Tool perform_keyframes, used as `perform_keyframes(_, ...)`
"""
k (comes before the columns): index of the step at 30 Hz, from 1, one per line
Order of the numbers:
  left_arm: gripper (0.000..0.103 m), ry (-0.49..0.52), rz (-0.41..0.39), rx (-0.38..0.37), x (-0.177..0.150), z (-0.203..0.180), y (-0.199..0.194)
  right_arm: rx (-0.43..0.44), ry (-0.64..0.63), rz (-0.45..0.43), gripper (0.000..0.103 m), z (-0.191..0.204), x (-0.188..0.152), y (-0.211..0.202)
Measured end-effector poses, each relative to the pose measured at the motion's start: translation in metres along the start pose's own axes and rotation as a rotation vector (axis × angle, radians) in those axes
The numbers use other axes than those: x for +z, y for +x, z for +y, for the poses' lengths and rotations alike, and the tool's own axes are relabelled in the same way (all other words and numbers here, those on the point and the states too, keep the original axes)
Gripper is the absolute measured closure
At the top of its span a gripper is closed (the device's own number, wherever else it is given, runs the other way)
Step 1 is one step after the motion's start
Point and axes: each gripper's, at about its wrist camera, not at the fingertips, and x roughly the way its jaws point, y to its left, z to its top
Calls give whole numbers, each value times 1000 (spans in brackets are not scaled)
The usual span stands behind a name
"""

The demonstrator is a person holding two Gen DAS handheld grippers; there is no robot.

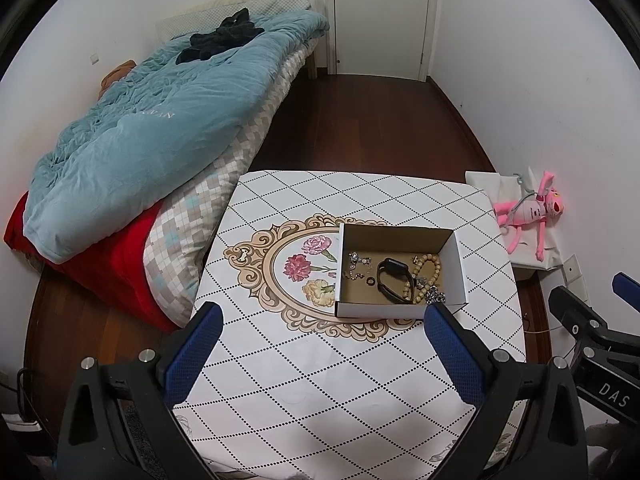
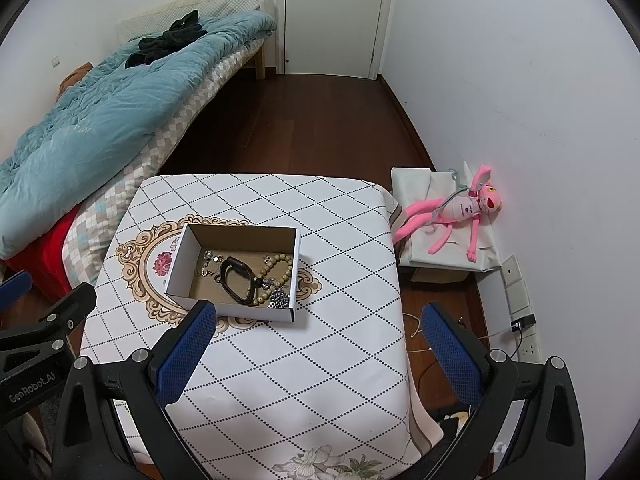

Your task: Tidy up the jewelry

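A small open cardboard box (image 1: 460,268) (image 2: 178,268) sits on the patterned tablecloth (image 1: 320,380) (image 2: 320,360). Inside lie a black wristband (image 1: 394,280) (image 2: 236,280), a wooden bead bracelet (image 1: 428,268) (image 2: 280,270), a silver chain piece (image 1: 356,264) (image 2: 208,260), a small black ring (image 1: 370,281) and a silver cluster (image 1: 434,296) (image 2: 278,300). My left gripper (image 1: 322,320) is open and empty, held above the table short of the box. My right gripper (image 2: 320,320) is open and empty, to the right of the box.
A bed with a teal duvet (image 1: 152,132) (image 2: 80,112) stands left of the table. A pink plush toy (image 1: 528,212) (image 2: 452,212) lies on a white covered box by the right wall. A closed door (image 1: 380,16) is at the back.
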Motion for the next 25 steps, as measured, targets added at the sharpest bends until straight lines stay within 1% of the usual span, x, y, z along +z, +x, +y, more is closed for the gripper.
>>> perform_keyframes(25,0,5,0,-4,-1,0,-2,-3,-4,10,0,2,-3,3)
